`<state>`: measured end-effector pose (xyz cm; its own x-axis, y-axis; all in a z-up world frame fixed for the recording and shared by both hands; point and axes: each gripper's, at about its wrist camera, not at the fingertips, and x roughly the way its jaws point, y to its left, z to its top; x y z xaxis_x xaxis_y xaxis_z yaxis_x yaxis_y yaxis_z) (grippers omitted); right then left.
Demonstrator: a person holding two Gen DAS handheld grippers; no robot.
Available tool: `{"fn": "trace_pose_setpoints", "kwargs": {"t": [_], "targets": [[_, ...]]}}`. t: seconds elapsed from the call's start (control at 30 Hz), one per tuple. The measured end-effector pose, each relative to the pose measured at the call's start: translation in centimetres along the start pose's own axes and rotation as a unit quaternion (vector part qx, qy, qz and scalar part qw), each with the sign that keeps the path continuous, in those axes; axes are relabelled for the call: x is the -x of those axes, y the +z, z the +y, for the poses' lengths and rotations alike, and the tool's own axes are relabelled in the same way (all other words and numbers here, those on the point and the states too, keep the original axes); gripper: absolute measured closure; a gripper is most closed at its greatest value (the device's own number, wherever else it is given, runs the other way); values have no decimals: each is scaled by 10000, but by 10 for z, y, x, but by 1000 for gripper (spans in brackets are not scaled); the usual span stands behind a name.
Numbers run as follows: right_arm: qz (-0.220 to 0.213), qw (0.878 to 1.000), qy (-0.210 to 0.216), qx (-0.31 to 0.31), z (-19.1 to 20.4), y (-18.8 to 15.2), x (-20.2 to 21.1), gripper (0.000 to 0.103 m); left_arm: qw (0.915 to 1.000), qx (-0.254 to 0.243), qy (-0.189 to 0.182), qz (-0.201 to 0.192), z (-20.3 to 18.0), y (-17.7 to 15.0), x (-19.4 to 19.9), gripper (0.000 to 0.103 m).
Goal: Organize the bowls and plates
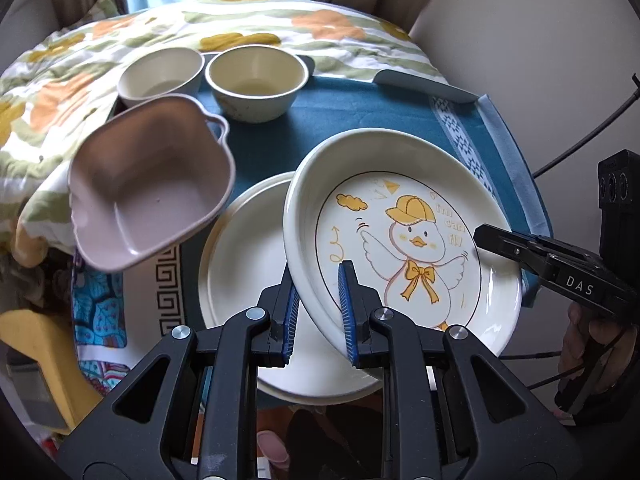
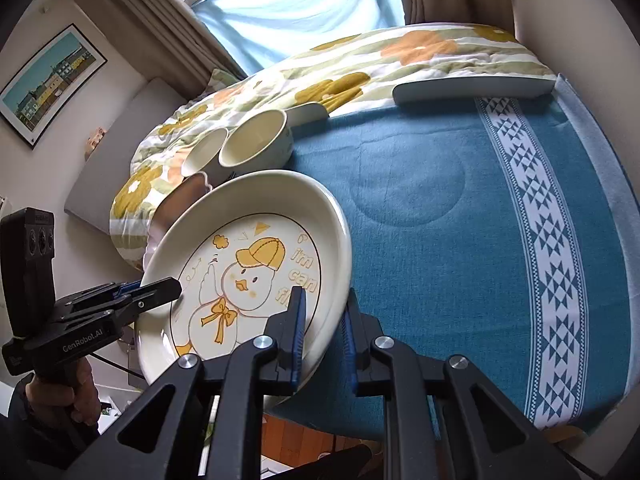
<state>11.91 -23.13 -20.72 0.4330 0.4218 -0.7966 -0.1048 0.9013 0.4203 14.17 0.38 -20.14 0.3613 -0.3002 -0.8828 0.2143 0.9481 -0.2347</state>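
Observation:
A white plate with a yellow duck drawing [image 1: 404, 236] is held tilted above the blue cloth, over a plain white plate [image 1: 240, 264]. My left gripper [image 1: 320, 300] is shut on its near left rim. My right gripper [image 2: 322, 320] is shut on the opposite rim of the duck plate [image 2: 248, 272]; it also shows in the left wrist view [image 1: 500, 240]. A pink square bowl [image 1: 148, 184] stands at the left. Two cream bowls [image 1: 256, 80] [image 1: 160, 76] stand side by side at the back.
The blue patterned tablecloth [image 2: 460, 216] covers the table, with a round dent in it at the middle. A flowered quilt [image 2: 360, 68] lies behind. A flat white-blue object [image 2: 472, 88] lies at the cloth's far edge. A yellow thing [image 1: 44, 344] sits low left.

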Motion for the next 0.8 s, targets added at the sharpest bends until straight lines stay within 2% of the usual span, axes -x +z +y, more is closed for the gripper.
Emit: {"fn": "trace_pose_setpoints", "kwargs": {"t": [0.2, 0.37, 0.8], "targets": [[151, 9992, 79, 364, 7, -3, -24, 87, 9990, 449, 79, 0, 19, -17, -17, 86], [216, 9983, 79, 535, 9, -3, -35, 87, 9980, 624, 113, 43, 25, -27, -29, 86], [288, 9962, -28, 817, 13, -3, -40, 87, 9974, 684, 208, 55, 25, -31, -41, 86]]}}
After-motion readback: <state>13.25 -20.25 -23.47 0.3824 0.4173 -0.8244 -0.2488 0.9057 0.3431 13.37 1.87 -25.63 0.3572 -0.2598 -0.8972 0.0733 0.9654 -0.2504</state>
